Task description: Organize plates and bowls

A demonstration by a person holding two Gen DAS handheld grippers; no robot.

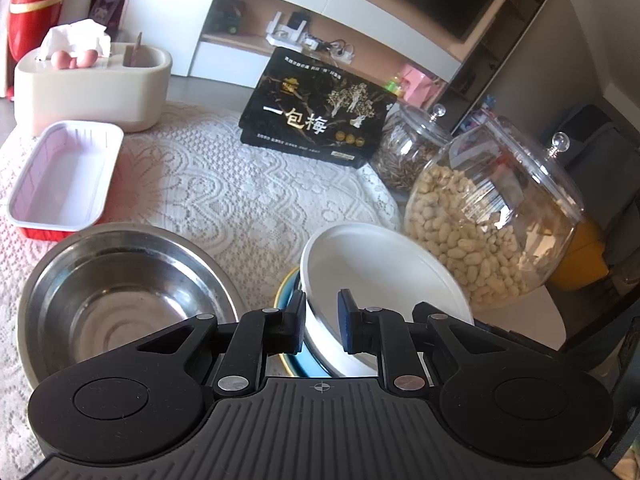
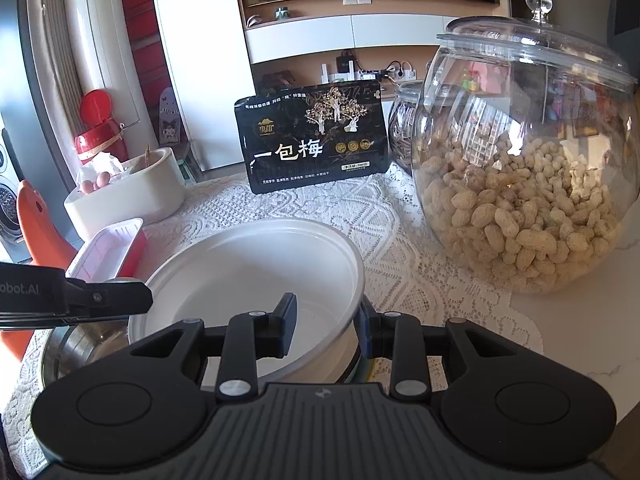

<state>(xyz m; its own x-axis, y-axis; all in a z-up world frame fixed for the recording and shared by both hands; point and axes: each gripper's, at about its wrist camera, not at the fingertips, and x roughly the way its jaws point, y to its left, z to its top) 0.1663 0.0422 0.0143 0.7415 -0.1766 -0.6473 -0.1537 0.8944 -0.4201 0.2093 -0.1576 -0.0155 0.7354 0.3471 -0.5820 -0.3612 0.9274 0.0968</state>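
The white bowl (image 1: 384,280) is taken as the landmark; it is seen on the lace tablecloth (image 1: 224,184), and it is set on a blue plate with a gold rim (image 1: 286,300), of which only a part is shown under it. In the left wrist view the left gripper (image 1: 322,322) is placed over the near-left rim of the white bowl, one finger outside the wall and one blue pad inside; a gap is seen between the pad and the wall, so the claw is judged open and the rim is not pinched. In the right wrist view the right gripper (image 2: 326,326) is placed across the near-right rim of the same bowl (image 2: 248,272), one finger inside and the other outside; the outer finger is half hidden by the rim, so it cannot be told if the rim is gripped or only straddled. Just left of the white bowl a steel bowl (image 1: 116,292) is found, standing upright. Behind the steel bowl, a red tray with a white inside (image 1: 64,184) is laid. To the right of the white bowl a glass jar of peanuts (image 2: 524,168) is seen, near but apart. Behind the white bowl a black snack bag (image 1: 320,104) is stood up, and far left a cream tissue holder (image 1: 96,88) is placed.
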